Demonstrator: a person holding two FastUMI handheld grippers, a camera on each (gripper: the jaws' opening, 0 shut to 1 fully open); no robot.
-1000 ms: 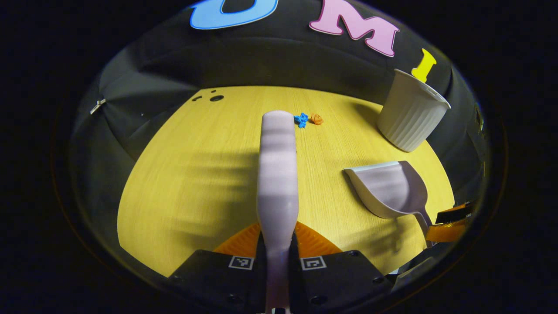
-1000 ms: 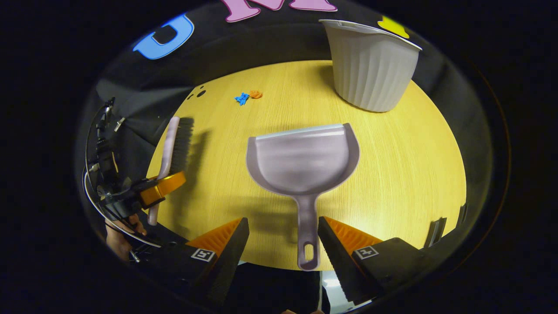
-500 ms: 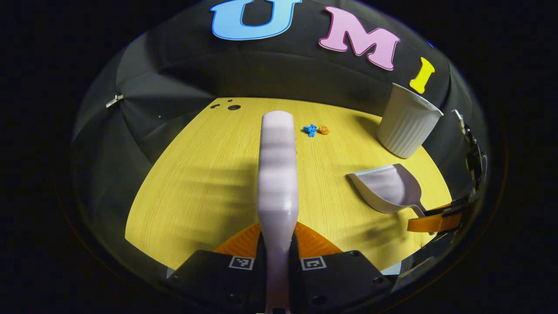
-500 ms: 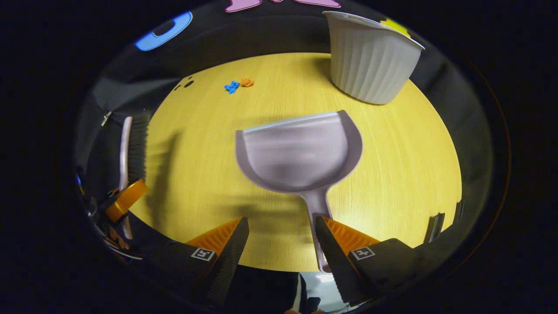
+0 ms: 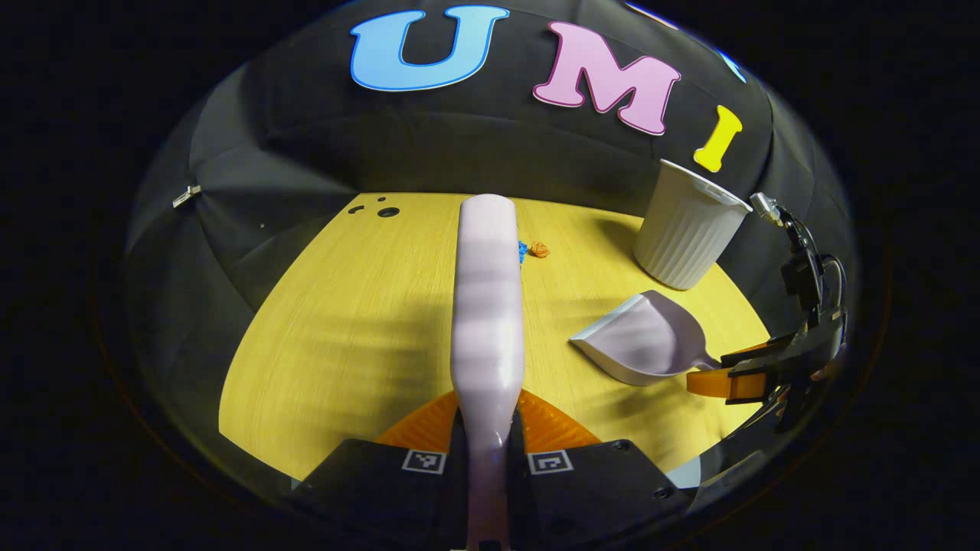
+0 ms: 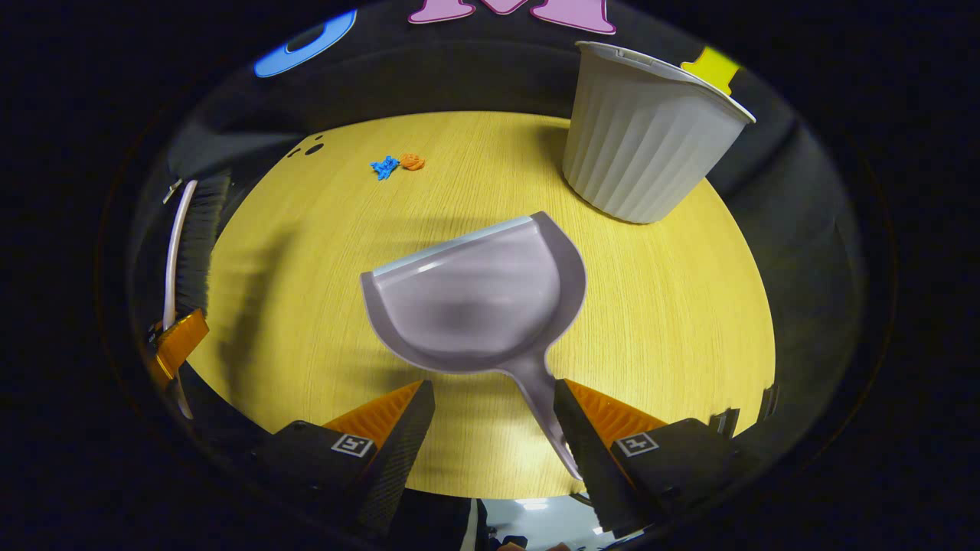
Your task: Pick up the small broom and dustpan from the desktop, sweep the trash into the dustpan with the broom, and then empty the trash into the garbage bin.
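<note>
Left gripper [image 5: 488,448]: fingers clamped on the broom's handle, pressing it from both sides; seen from the right gripper view it sits off the desk's left edge [image 6: 178,344].
Broom [image 5: 488,306]: held level above the desk, back upward, head pointing to the far edge; in the right gripper view its bristles [image 6: 200,237] show dark beside the pale back.
Right gripper [image 6: 490,428]: jaws wide apart; the right finger [image 6: 582,428] touches the dustpan handle, the left finger stands clear of it.
Dustpan [image 6: 478,298]: near the desk's near edge, mouth turned toward the far left, handle slanting to the right finger; whether it rests on the desk I cannot tell.
Trash [image 6: 396,164]: a blue scrap and an orange scrap, touching, near the far edge of the desk [image 6: 689,306].
Bin [image 6: 643,138]: upright at the far right corner.
</note>
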